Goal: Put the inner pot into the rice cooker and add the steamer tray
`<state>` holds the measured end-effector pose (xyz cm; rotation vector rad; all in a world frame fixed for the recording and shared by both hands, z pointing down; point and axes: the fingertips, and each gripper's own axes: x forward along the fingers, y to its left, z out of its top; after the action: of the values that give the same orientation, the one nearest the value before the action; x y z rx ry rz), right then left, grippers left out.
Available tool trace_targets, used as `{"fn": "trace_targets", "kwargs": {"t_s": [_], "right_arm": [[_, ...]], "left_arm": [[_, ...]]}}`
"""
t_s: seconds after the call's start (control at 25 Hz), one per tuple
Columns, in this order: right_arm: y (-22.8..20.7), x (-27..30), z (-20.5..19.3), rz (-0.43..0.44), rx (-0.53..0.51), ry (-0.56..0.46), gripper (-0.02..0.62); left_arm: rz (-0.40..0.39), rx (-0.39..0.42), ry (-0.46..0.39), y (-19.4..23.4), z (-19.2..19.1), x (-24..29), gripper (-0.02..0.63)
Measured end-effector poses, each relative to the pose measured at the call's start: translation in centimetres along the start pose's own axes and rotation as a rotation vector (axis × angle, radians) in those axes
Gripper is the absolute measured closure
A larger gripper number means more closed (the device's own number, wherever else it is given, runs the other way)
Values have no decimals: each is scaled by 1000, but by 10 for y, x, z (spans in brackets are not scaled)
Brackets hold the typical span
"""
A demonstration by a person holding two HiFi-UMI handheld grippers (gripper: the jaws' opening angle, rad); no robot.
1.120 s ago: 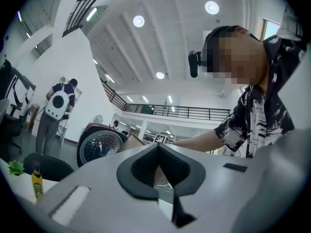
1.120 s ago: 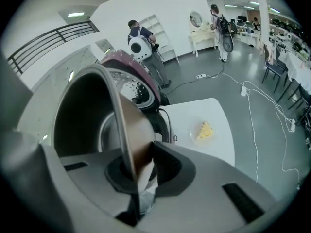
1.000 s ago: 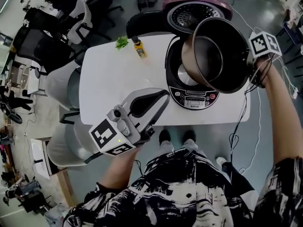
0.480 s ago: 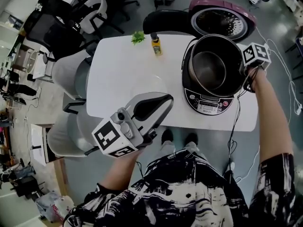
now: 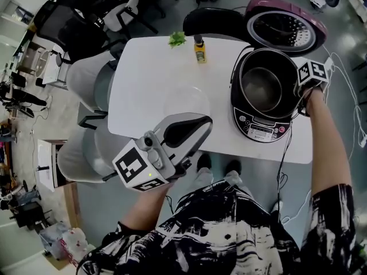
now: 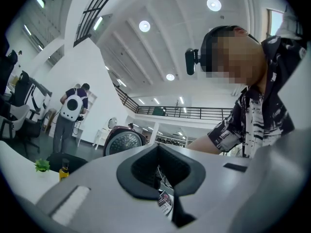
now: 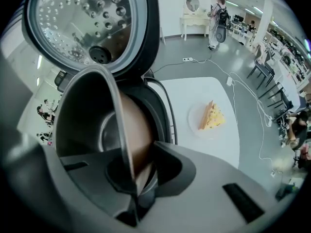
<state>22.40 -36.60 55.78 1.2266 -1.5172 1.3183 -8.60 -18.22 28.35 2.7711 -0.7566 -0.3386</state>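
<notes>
Right now my right gripper [image 5: 298, 89] points steeply down at the far right of the white desk [image 5: 143, 79], and its jaws are clamped tight on the rim of the inner pot [image 5: 262, 85]. In the right gripper view the pot's thin wall runs straight between the two pads. The pot is down inside the rice cooker [image 5: 261, 132], its dark mouth ringed by the cooker's body. I cannot tell whether it is fully seated. The cooker's maroon lid [image 5: 285, 27] stands open behind it, with its dimpled metal inner face turned toward the pot. The control panel faces me at the near edge of the desk. My left gripper [image 5: 202, 122] hangs roughly level over the desk's near edge, well apart from the cooker. Its jaws are pressed together and nothing is between them. Across the desk by the far edge stands a small yellow bottle [image 5: 200, 50], with a green leafy sprig [image 5: 176, 38] just beside it. The right gripper view also shows a round pale dish [image 7: 196, 123] on the desk beyond the cooker, with a yellow wedge [image 7: 212, 116] lying on it. Grey office chairs [image 5: 86, 87] crowd the desk's left side. In the left gripper view a person with a white backpack [image 6: 73, 108] stands well off in the room.
</notes>
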Motion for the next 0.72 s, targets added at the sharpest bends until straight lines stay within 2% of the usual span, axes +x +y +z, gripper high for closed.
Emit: {"fn": "trace_targets", "kwargs": {"t_s": [0.12, 0.2, 0.44, 0.72], "right_arm": [[0, 3, 2, -31, -17, 0, 589], [-2, 3, 4, -81, -53, 2, 589], [-2, 3, 7, -276, -243, 39, 587], [-2, 3, 5, -381, -405, 103, 565]], "left_arm": [[8, -4, -1, 4, -2, -2, 601], [8, -6, -4, 4, -3, -3, 601], [7, -9, -12, 6, -5, -4, 601], [11, -18, -20, 11, -4, -10, 601]]}}
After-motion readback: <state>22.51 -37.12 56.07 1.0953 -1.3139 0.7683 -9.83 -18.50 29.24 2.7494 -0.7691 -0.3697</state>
